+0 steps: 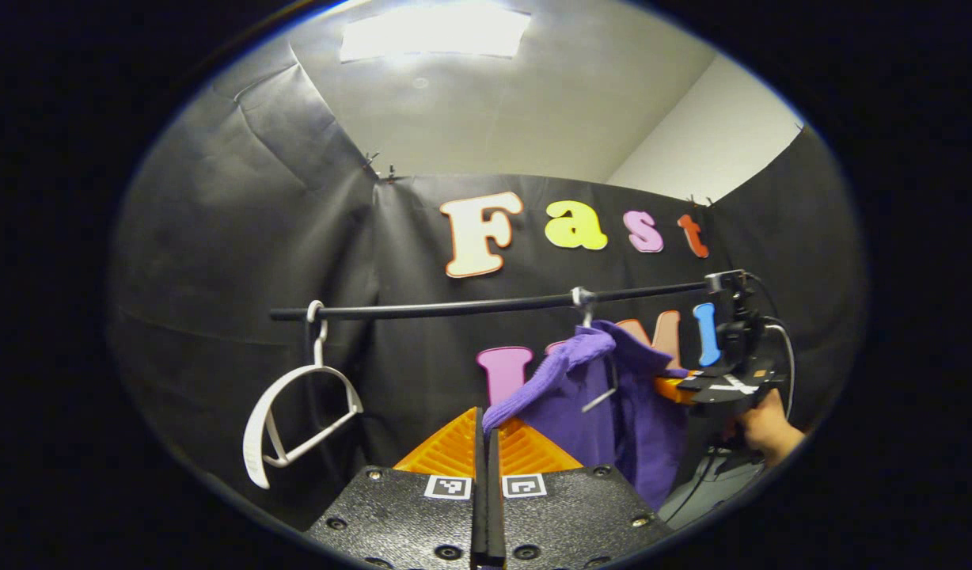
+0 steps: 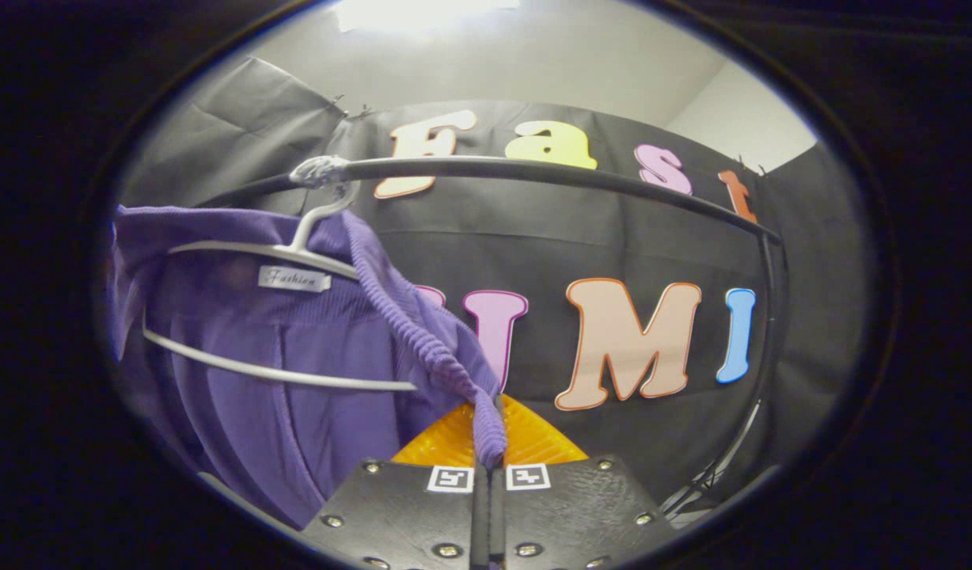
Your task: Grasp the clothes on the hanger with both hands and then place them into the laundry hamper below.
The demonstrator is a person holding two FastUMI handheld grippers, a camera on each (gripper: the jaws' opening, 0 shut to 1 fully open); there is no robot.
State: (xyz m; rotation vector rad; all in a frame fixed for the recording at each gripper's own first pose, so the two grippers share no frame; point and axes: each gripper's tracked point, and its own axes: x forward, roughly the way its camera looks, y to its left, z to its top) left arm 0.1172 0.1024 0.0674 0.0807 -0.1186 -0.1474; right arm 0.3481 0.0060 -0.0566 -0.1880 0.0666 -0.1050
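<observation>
- Left gripper point(image 1: 486, 431): its orange ribbed fingers are pressed together on the ribbed edge of the purple garment point(image 1: 605, 404), which enters the tips from the right.
- Right gripper point(image 2: 490, 427): its fingers pinch the same knitted band, a corded strip running down from the hanger point(image 2: 296, 253) into the tips.
- The garment is soft purple knit, draped on a thin pale hanger hooked over the black rail point(image 1: 486, 305), at the rail's right end in the left gripper view.
- The left gripper view adds an empty white hanger point(image 1: 296, 412) with a curved shoulder, hung near the rail's left end, and the other gripper with a hand point(image 1: 767, 431) beside the garment.
- The right gripper view shows a white sewn label point(image 2: 294, 278) inside the collar.
</observation>
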